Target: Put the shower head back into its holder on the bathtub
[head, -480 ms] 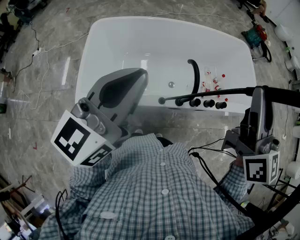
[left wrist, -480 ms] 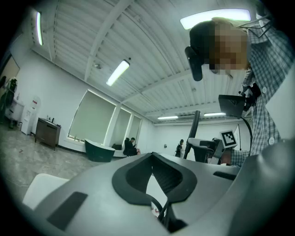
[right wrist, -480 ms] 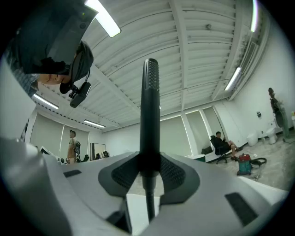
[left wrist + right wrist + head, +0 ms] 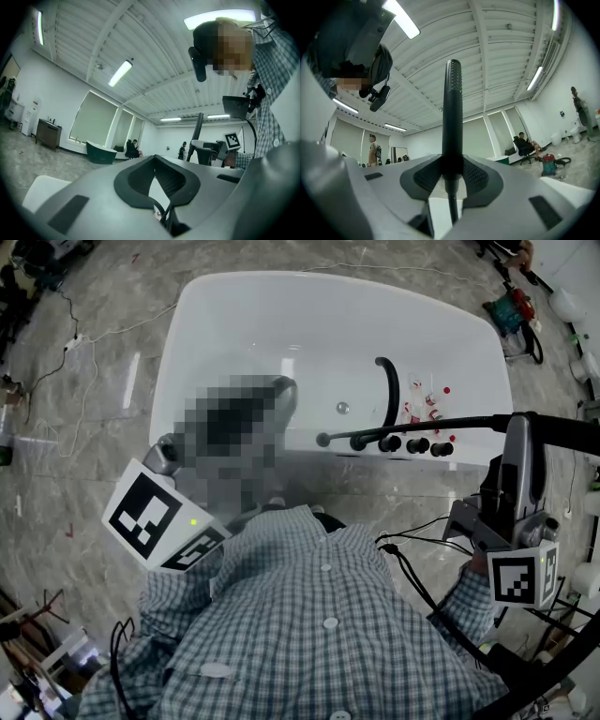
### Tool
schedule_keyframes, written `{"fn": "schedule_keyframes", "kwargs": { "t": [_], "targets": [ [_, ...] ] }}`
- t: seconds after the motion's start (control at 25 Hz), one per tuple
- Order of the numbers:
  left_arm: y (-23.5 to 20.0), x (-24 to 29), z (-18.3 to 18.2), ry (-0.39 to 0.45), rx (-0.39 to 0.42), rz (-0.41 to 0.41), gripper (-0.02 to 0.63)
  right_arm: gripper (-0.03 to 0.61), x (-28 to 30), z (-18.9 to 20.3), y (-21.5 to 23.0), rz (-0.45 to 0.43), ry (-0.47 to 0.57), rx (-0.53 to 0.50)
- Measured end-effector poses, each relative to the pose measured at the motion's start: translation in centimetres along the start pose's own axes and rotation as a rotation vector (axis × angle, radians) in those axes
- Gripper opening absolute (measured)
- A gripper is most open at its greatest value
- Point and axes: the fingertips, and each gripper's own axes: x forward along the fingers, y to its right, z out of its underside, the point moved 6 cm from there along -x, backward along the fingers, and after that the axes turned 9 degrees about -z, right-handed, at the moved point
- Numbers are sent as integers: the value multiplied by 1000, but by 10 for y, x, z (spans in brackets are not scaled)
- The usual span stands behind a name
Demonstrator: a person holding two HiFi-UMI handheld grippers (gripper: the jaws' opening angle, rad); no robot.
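Head view is showing the grey left gripper (image 4: 283,388) at the left, in front of the glossy white oval bathtub (image 4: 328,282). In the left gripper view its jaws are closing on each other with nothing between them.

To the right, the slim black stick-shaped shower head (image 4: 464,424) is lying almost level across the picture. Its long axis is running left to right and its rounded free end is pointing left, just above the row of round black knobs (image 4: 417,444) on the near rim, below the curved black spout (image 4: 387,390). If it is touching them, I cannot tell.

The grey right gripper (image 4: 518,432) is clamping the shower head near its right end. In the right gripper view the wand is standing upright between the dark pads (image 4: 476,178), its finely ribbed end on top. A thin black hose (image 4: 451,206) is hanging under the jaws.
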Motion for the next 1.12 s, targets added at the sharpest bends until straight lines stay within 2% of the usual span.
{"fn": "schedule_keyframes", "kwargs": {
  "t": [1.12],
  "targets": [
    [-2,-5,5,-12,-15,-19,9,130,6,8,-6,-21,-20,8]
  ]
}}
